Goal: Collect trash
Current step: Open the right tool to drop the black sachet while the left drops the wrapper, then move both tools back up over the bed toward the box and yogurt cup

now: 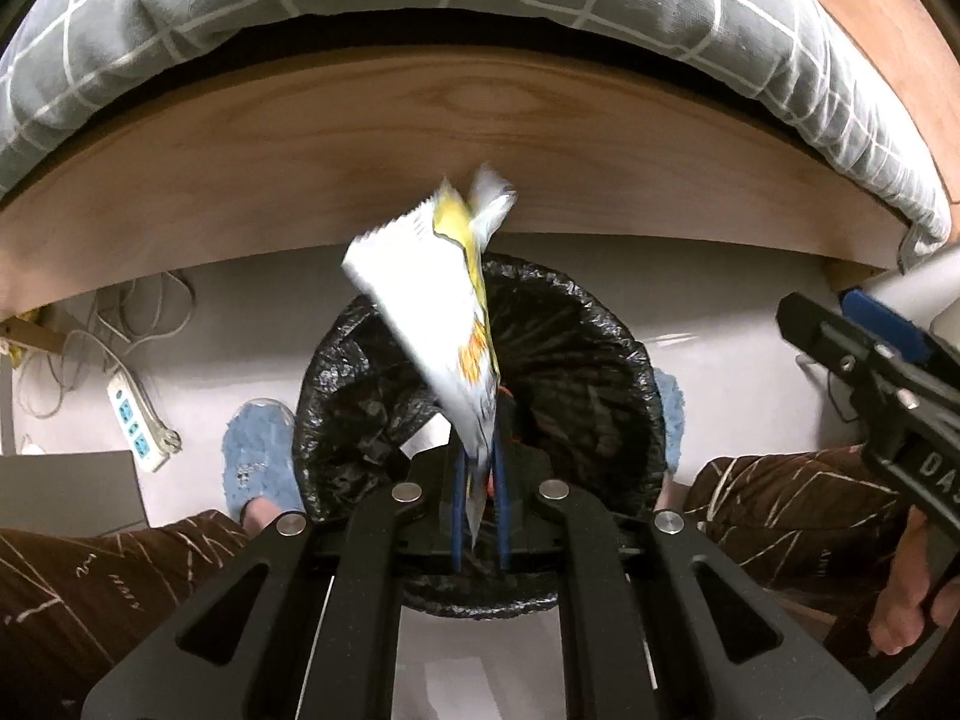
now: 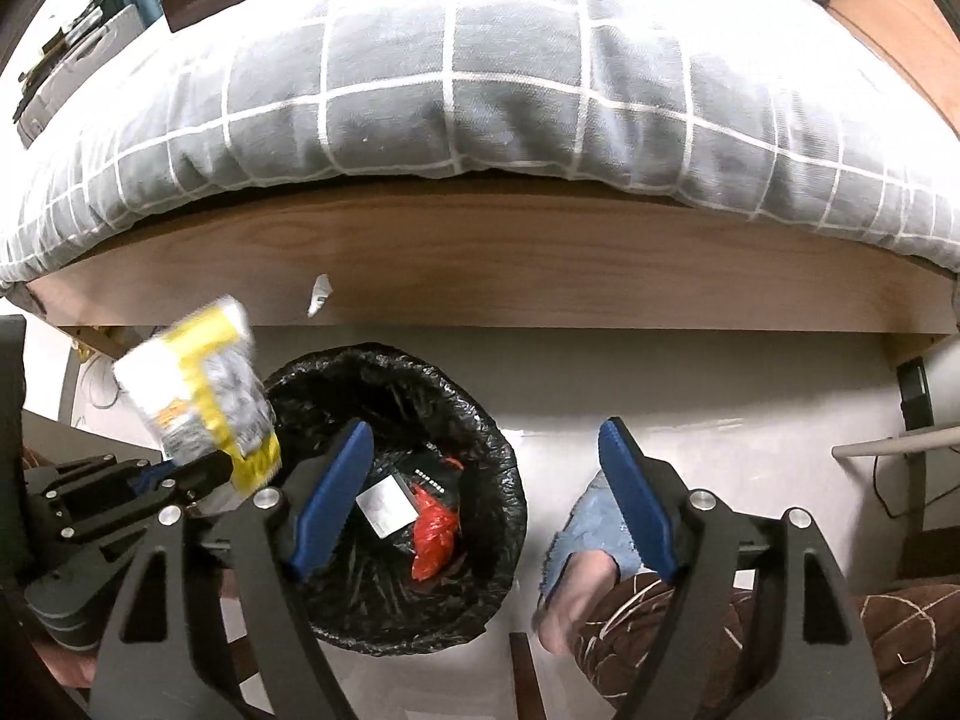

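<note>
Left fingers (image 1: 480, 480) pinch wrapper (image 1: 432, 312) upright above bin (image 1: 576, 324); right fingers (image 2: 486, 498) spread wide.

Wood bed frame (image 2: 480, 258) w/ grey checked duvet (image 2: 456, 90), pale floor (image 2: 720, 378)

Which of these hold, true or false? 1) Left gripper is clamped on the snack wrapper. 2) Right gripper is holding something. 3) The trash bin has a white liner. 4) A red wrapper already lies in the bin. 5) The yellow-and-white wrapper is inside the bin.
1) True: the left gripper is shut on the yellow-and-white snack wrapper.
2) False: the right gripper is open, nothing between its pads.
3) False: the trash bin has a black liner.
4) True: a red wrapper lies inside.
5) False: it is held above the bin.
</note>
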Demonstrator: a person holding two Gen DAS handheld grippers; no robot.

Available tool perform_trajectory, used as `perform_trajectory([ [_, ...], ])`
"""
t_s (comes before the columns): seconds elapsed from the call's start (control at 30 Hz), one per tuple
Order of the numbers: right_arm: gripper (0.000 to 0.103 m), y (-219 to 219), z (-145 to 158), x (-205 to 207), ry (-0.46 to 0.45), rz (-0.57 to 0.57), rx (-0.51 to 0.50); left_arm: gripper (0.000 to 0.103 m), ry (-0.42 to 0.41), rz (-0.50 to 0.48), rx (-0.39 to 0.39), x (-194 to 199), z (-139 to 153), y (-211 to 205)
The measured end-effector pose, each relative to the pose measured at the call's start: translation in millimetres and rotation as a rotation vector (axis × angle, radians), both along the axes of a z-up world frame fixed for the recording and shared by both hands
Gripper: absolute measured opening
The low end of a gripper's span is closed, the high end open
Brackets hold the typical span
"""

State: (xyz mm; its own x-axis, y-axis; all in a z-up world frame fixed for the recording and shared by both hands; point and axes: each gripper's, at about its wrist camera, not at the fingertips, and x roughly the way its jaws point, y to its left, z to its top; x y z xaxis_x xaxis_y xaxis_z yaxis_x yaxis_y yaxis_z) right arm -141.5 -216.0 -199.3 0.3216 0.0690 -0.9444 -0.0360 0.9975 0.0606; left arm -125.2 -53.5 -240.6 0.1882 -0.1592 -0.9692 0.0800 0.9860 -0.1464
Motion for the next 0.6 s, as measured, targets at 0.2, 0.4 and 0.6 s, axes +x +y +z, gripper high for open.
perform_trajectory([
  [0.2, 0.074, 4, 8, -1, -0.019, 0.019, -0.017, 0.043, -0.025, 0.015, 0.022, 1, 6, 4],
  [0.4, 0.077, 8, 24, 4, -0.061, 0.022, -0.017, 0.066, -0.080, 0.042, 0.037, 2, 20, 13],
  [0.6, 0.084, 16, 46, 8, -0.131, 0.046, -0.013, 0.088, -0.165, 0.084, 0.060, 5, 48, 24],
])
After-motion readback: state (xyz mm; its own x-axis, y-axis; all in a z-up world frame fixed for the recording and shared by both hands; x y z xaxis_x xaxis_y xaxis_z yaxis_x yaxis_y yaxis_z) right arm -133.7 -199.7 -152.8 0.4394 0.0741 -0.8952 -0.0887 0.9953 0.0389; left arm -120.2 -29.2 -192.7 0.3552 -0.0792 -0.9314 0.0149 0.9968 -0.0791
